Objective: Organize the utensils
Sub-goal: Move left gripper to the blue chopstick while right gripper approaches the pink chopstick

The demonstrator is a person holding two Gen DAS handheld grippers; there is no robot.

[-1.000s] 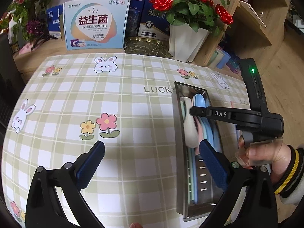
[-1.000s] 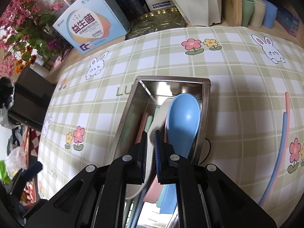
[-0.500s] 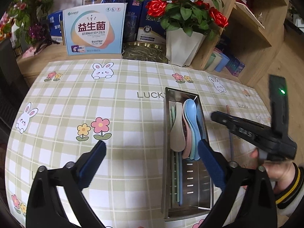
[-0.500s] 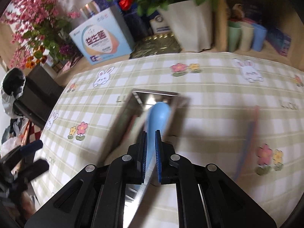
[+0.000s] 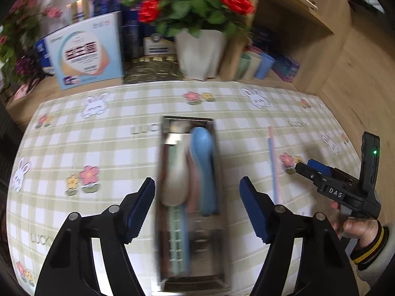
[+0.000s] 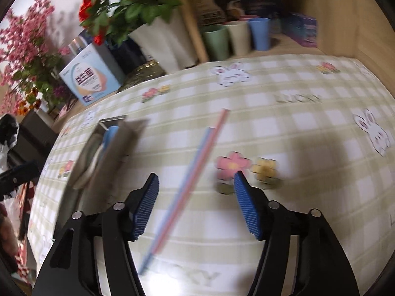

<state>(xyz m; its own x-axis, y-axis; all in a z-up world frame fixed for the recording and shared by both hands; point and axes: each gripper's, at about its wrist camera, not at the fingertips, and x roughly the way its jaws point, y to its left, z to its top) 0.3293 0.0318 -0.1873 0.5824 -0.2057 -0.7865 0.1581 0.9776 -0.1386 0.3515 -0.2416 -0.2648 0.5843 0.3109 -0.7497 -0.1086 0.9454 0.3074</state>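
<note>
A steel tray (image 5: 161,162) lies lengthwise on the checked tablecloth and holds a blue spoon (image 5: 203,157), a white spoon (image 5: 174,175), a pink one and green utensils. It also shows in the right wrist view (image 6: 118,148). A pink and a blue chopstick (image 6: 197,172) lie side by side on the cloth right of the tray, also seen in the left wrist view (image 5: 272,162). My left gripper (image 5: 197,207) is open and empty, above the tray's near half. My right gripper (image 6: 196,204) is open and empty, just above the chopsticks, which run between its fingers.
A white pot of red roses (image 5: 200,49), a blue-and-white box (image 5: 86,54) and a gold dish (image 5: 153,70) stand behind the table. Green, white and blue cups (image 6: 237,37) stand on a wooden shelf at the back right. The table's right edge (image 5: 355,148) is near.
My right gripper let go of the blue spoon in the tray, moved right to over the chopsticks and opened. My left gripper shifted right, over the tray.
</note>
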